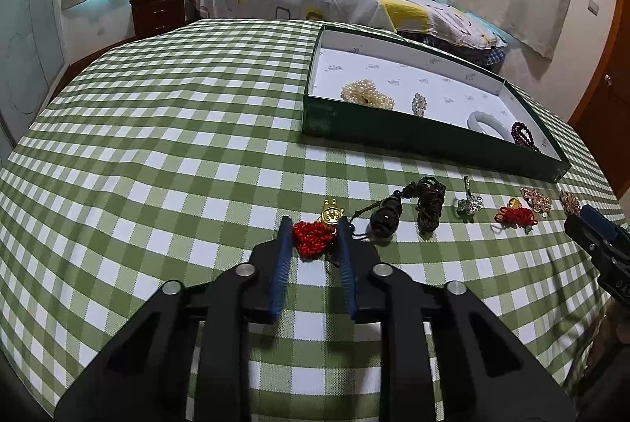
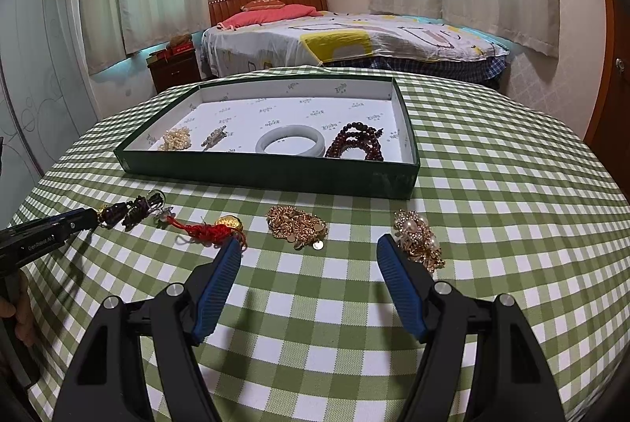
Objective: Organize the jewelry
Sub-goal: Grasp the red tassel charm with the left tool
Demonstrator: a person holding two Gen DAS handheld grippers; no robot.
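Tablecloth of green-and-white checked fabric bears a dark green shallow cardboard tray; we note its near wall partly hides the pale stone bangle. Our left gripper is clenched on the red knotted-cord charm with gold pendant, low over the cloth. Right gripper hovers, released.

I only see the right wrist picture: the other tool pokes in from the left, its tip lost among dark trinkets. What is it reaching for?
Observer: Its own camera shows the left gripper with jaws either side of a red knotted charm bearing a gold pendant.
Visitor: Squeezing it yet?
Observer: The jaws sit close against the knot; a firm squeeze I cannot confirm.
Visitor: And the dark trinkets?
Observer: A dark bead on a cord lies just right of the jaws, outside them.
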